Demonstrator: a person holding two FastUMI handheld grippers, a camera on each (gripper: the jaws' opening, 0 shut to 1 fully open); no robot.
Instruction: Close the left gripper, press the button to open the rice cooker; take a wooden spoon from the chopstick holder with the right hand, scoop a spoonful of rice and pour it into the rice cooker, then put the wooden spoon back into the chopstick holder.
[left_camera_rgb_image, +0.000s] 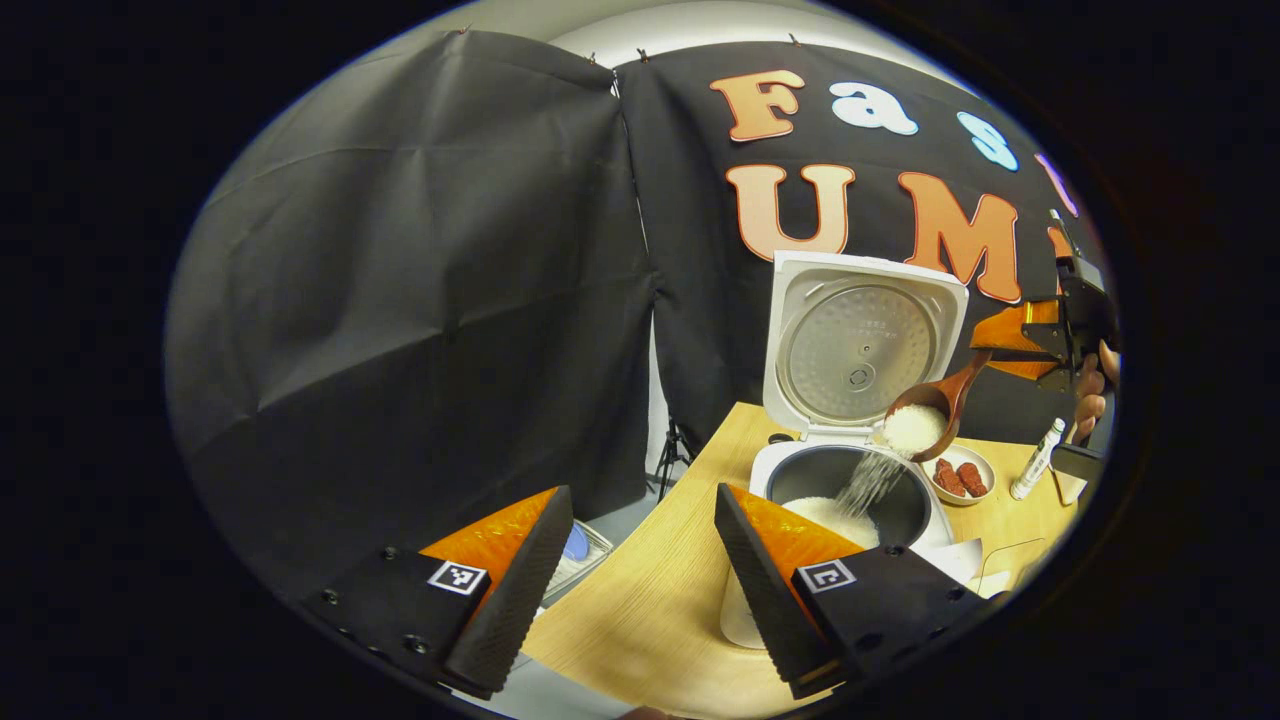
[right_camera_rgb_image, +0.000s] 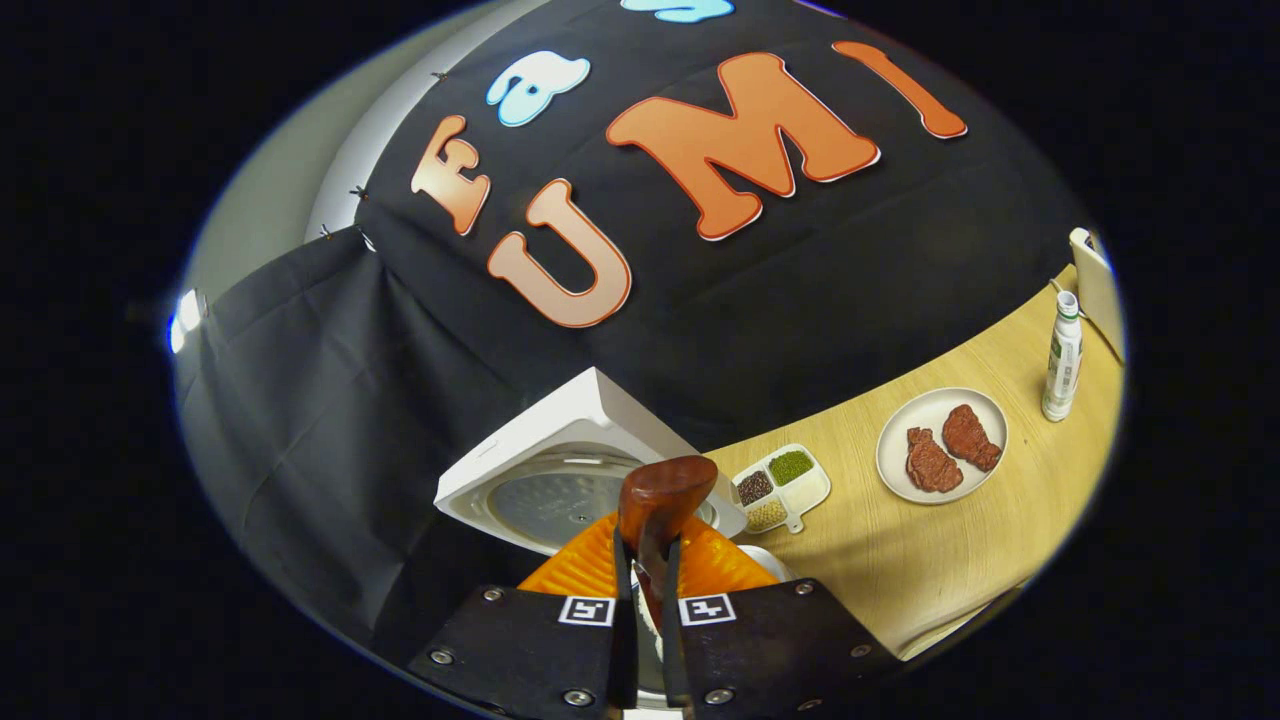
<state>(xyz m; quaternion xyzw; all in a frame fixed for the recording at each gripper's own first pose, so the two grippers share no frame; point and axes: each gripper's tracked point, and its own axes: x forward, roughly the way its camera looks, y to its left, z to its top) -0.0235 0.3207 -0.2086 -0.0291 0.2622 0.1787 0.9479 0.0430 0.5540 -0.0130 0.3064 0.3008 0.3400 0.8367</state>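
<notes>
Left gripper (left_camera_rgb_image: 640, 560), lower centre of its view: fingers spread wide, nothing between them. Rice cooker (left_camera_rgb_image: 850, 480) right of centre on the tabletop (left_camera_rgb_image: 650, 610), lid up. Wooden spoon (left_camera_rgb_image: 925, 410) tilted above the pot, rice (left_camera_rgb_image: 868, 482) streaming in. Right gripper (right_camera_rgb_image: 645, 560), bottom centre of its view: fingers clamped on the spoon handle.

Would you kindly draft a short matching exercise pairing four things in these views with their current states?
Things:
1. wooden spoon
2. rice cooker lid
3. left gripper
4. white plate

States:
A. raised open
B. holds two reddish-brown pieces
C. fingers apart, holding nothing
D. tilted, spilling rice into the pot

Pairs: 1-D, 2-A, 3-C, 4-B
</notes>
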